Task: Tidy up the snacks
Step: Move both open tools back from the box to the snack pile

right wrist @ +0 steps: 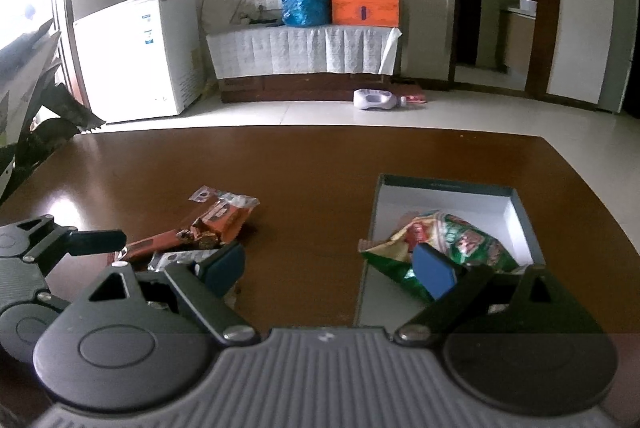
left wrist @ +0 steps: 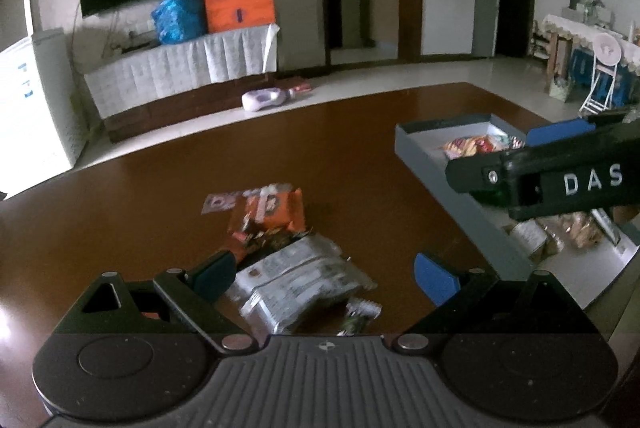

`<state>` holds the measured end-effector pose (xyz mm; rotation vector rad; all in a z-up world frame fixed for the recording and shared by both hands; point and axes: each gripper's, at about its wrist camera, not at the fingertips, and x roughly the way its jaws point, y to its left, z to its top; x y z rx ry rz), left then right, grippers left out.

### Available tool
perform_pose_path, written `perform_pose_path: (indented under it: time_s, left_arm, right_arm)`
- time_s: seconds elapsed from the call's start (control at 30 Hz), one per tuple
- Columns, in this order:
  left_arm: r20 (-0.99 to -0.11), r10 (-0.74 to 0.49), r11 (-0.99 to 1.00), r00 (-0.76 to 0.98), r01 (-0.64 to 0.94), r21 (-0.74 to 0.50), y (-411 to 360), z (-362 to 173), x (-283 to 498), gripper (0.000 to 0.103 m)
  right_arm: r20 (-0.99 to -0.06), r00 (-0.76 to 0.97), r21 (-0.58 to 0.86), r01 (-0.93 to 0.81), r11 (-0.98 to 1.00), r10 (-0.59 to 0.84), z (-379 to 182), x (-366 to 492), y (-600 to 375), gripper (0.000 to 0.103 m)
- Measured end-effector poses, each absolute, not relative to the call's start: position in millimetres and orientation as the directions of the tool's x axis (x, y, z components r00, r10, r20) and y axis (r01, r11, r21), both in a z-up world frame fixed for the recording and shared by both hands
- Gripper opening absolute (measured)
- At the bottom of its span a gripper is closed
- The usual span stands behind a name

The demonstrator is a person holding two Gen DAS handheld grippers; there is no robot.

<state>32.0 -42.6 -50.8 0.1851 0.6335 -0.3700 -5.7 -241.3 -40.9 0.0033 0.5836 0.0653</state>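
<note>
A pile of snack packets lies on the brown table (left wrist: 360,131): silver packets (left wrist: 300,276) nearest, orange packets (left wrist: 268,216) behind them. My left gripper (left wrist: 324,276) hangs open over the silver packets, its blue pads either side and not pressing them. A grey box (left wrist: 420,147) at the right holds several snacks. In the right wrist view my right gripper (right wrist: 328,270) stands open over bare table, with nothing between its fingers. Its right pad overlaps a green chip bag (right wrist: 468,240) that hangs over the near left edge of the grey box (right wrist: 520,211). The orange packets (right wrist: 220,220) lie to its left.
The right gripper (left wrist: 500,155) reaches in over the box from the right edge of the left wrist view. One of the left gripper's fingers (right wrist: 96,242) shows at the left of the right wrist view, beside the pile. Beyond the table are floor, a white freezer (right wrist: 136,55) and a TV stand.
</note>
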Motion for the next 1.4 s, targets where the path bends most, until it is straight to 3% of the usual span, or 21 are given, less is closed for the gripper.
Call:
perform_pose_path:
  time_s: [0.2,0.83,1.4]
  left_arm:
    - [-0.619,-0.239,0.933,0.748,0.353,0.066,-20.6,-59.0,32.8,0.097]
    - [-0.631,-0.154,0.968,0.761,0.244,0.058,30.3,-60.5,48.2,0.096]
    - [-0.620,-0.309,0.833,0.721,0.520,0.189,12.8,-63.8,60.2,0.095]
  right_arm:
    - [-0.542,0.835,-0.004,-0.113,0.994,0.093,-46.4,-1.2,-223.8,0.093]
    - [-0.672,0.715,0.008,-0.254,0.967,0.193,-87.7,25.0,-183.9,0.093]
    - [-0.728,0.633,0.027,-0.357,0.934,0.263,-116.9,25.2,-165.2,0.093]
